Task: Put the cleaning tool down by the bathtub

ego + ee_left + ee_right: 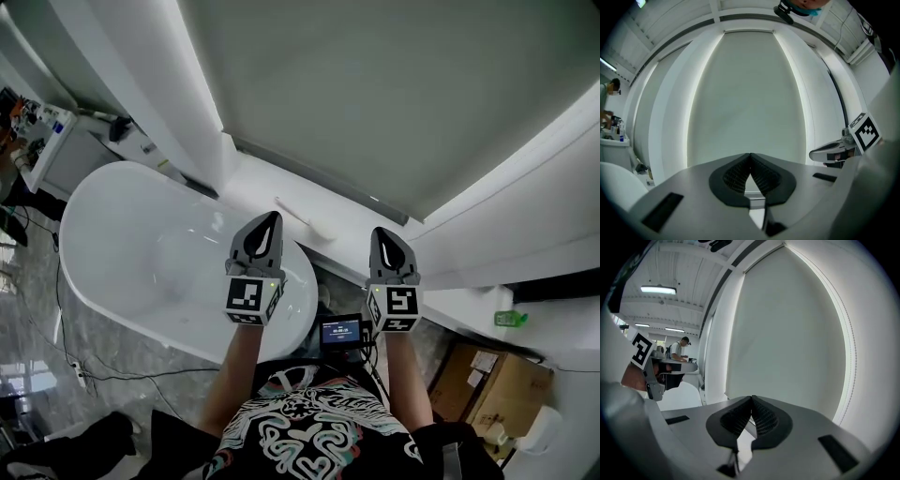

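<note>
The white oval bathtub (pixel 112 225) stands on the grey floor at the left of the head view. My left gripper (pixel 271 217) is raised over the tub's right end, jaws shut with nothing between them. My right gripper (pixel 383 232) is held up beside it, also shut and empty. In the left gripper view the pads of the left gripper (pixel 750 156) meet at the tips against the pale window blind. In the right gripper view the right gripper (pixel 751 398) looks the same. A thin white rod (pixel 292 213) lies on the sill behind the tub; I cannot tell what it is.
A large pale blind (pixel 375 94) fills the wall ahead above a white sill (pixel 450 305). A green bottle (pixel 511 319) stands on the sill at right, with a cardboard box (pixel 487 380) below it. Cables (pixel 66 328) trail over the floor. A person (pixel 677 350) stands far off.
</note>
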